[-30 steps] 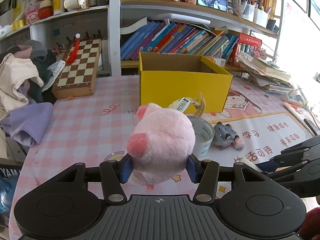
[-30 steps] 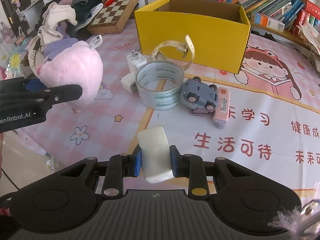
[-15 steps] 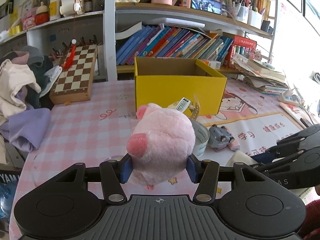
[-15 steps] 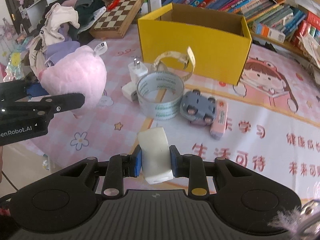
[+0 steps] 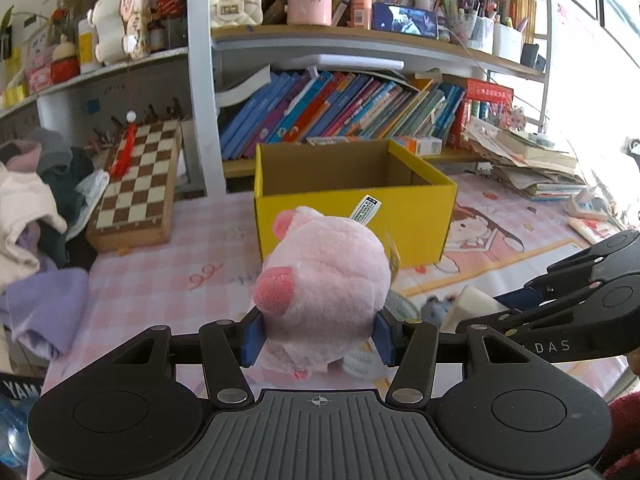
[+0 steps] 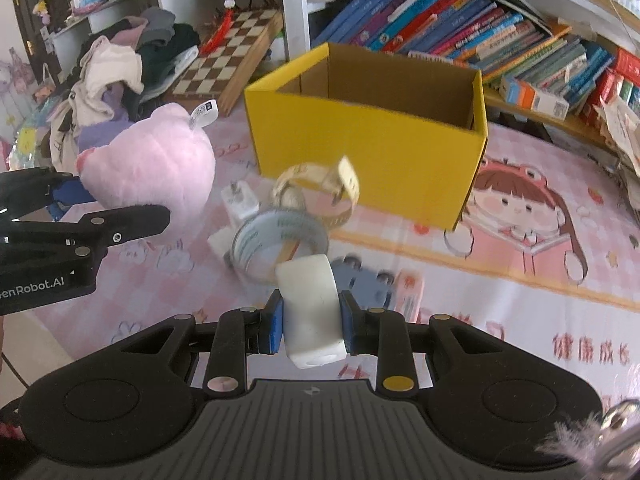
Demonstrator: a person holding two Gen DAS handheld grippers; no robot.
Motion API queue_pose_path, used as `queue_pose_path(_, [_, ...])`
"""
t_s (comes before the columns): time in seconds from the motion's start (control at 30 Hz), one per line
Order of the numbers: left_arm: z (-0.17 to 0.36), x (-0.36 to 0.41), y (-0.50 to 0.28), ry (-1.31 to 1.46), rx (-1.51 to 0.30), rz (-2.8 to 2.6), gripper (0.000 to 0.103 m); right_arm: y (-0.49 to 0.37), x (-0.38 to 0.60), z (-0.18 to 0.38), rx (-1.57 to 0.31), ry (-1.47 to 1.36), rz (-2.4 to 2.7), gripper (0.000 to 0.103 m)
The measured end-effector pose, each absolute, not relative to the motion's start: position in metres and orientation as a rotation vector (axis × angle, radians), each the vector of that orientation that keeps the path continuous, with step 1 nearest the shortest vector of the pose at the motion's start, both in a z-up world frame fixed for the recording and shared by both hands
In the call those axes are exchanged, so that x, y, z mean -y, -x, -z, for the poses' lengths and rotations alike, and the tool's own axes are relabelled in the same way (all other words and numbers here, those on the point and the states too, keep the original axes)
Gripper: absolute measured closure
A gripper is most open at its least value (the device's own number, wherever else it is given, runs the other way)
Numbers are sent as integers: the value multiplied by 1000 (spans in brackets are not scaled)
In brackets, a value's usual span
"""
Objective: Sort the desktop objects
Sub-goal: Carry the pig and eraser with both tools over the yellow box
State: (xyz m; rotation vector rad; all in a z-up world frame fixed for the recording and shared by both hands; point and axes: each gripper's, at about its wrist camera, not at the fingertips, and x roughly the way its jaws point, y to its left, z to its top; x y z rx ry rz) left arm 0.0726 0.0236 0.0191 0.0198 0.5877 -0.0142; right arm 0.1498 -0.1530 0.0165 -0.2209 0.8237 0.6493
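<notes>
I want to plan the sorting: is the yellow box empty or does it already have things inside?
Cannot tell fully. The yellow box is open on top and only bare brown inner walls show; its floor is hidden in both views.

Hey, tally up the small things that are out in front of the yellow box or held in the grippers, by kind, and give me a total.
Plush toys: 1, pink plush, in the left gripper
White blocks: 1, white block, in the right gripper
Tape rolls: 1, tape roll
Measuring tapes: 1, measuring tape
Chargers: 1, white charger
Toy cars: 1, grey toy car
Erasers: 1, pink eraser
Total: 7
</notes>
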Motion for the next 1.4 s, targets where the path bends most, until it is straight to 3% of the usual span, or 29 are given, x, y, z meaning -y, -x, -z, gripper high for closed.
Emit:
queue_pose_path(0.9, [-66,4,-181,-168,-467,6,50,-272,157,-78,-596,231,-735,77])
queue_pose_path(1.2, [-58,15,-233,-199,-508,23,50,-322,146,-65,-623,248,-767,78])
queue_pose_path(1.4, [-41,13,-266,-186,-591,22,50,-354,137,-47,-685,253,-792,86])
